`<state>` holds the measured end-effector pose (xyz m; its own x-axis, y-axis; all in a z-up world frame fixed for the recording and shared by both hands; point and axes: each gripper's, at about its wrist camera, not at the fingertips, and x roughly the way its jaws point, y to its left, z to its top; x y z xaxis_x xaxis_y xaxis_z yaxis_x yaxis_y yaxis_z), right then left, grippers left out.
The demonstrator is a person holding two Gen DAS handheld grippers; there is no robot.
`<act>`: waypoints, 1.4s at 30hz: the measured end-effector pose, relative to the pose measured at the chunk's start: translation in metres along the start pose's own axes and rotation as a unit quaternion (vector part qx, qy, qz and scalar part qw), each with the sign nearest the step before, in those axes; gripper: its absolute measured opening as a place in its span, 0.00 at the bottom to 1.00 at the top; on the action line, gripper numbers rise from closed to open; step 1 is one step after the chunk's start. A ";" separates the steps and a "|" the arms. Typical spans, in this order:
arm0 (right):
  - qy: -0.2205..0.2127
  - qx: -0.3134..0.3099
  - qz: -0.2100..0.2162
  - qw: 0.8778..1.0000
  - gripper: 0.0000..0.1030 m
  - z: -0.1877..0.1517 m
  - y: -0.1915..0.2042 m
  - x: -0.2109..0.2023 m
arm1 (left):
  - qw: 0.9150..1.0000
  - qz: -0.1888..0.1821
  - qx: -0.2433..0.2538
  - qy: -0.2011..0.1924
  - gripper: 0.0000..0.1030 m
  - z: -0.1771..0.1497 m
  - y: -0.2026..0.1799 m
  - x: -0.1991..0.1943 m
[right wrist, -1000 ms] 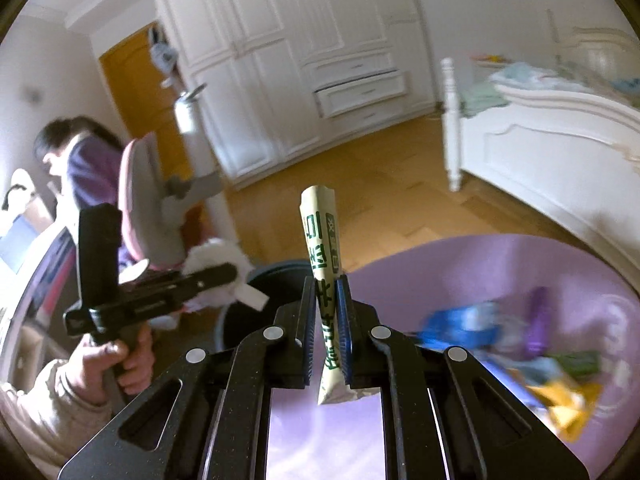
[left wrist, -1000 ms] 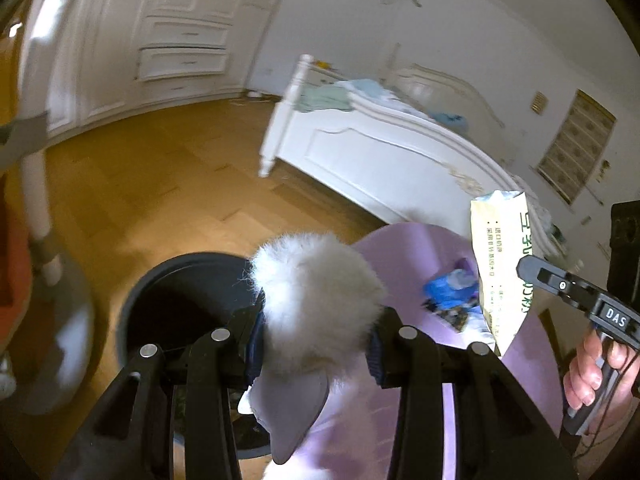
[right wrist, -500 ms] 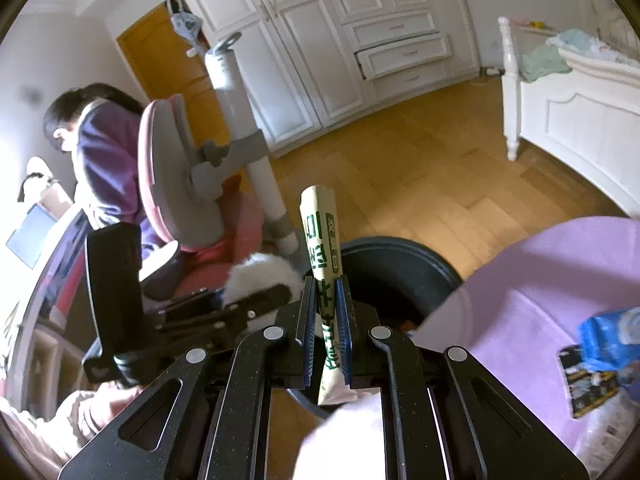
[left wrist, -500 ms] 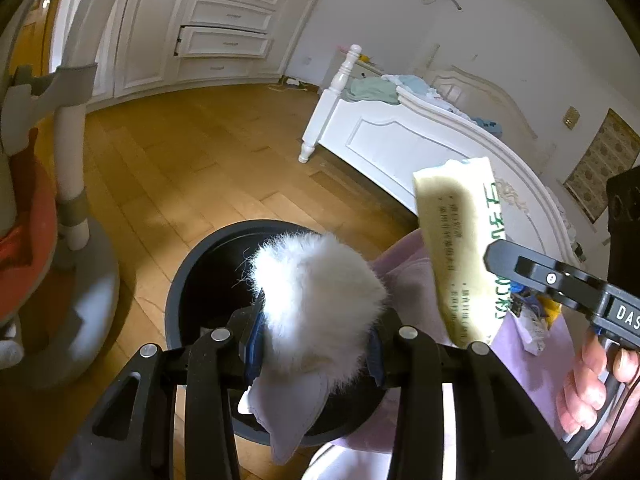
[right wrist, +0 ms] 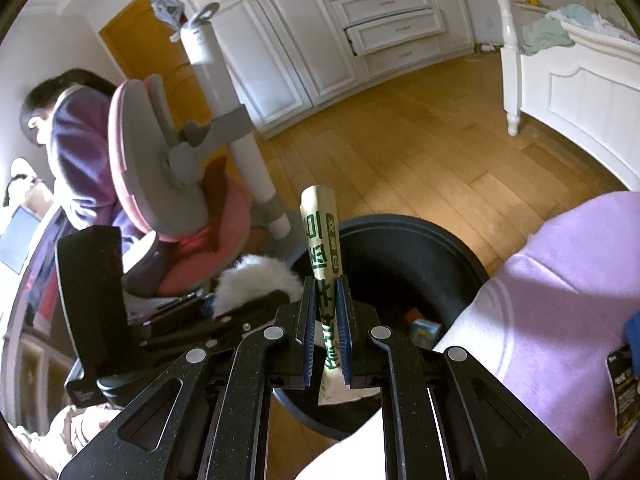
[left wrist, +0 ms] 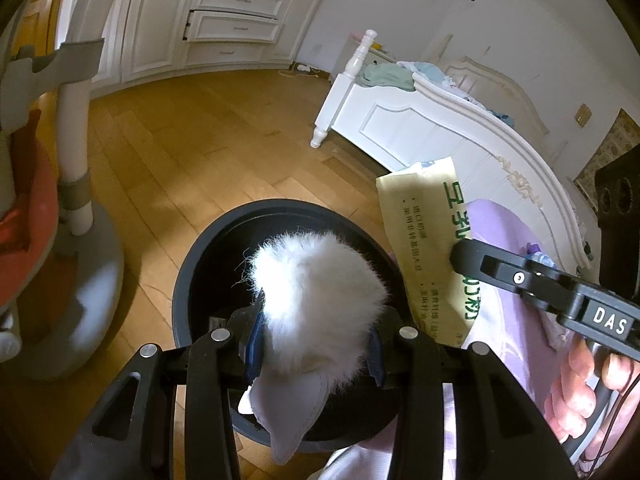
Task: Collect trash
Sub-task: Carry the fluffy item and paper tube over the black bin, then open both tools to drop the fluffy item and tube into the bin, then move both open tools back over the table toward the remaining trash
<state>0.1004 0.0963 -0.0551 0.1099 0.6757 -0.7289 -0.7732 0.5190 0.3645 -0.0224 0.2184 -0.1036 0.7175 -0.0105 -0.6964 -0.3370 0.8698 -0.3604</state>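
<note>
Left hand-held gripper (left wrist: 316,344): jaws part open, pads clamping a white fluffy item (left wrist: 320,296) with a pale grey fabric flap hanging below the fingers. It's sitting directly over the mouth of the black trash bin (left wrist: 188,280) in the left wrist view. Can't tell what the fluffy item is beyond fur plus fabric.

Right hand-held gripper (right wrist: 326,320): jaws nearly fully closed, pinching a flattened cream wrapper (right wrist: 320,232) with green print. Wrapper is standing upright between the blue pads, top end sticking up past the fingertips, bottom end poking out below. From the right wrist view it's lining up over the near rim of the bin. In the left wrist view the same wrapper is showing just right of the bin, beside the fluffy item, not touching it.

Bin is standing on the wooden floor (left wrist: 192,128), hard up against a purple cover (right wrist: 560,280). Something small, blue and boxy is lying inside the bin (right wrist: 426,330).

More litter is lying on the purple cover at the right edge: a blue and a dark packet (right wrist: 624,368), partly cut off.

Around that: pink chair (right wrist: 160,168) left of the bin with a person seated behind it, white bed (left wrist: 420,120) and white wardrobes (right wrist: 320,20) further back.
</note>
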 end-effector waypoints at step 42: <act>-0.117 0.028 -0.100 0.988 0.72 -0.042 -0.089 -0.160 | 0.983 -0.060 0.170 0.008 0.66 0.016 -0.151 0.015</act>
<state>0.1258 -0.0802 0.0048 0.4028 0.6559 -0.6383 -0.6869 0.6776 0.2628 0.0488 0.0947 -0.0501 0.7287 -0.1297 -0.6725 -0.0239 0.9765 -0.2143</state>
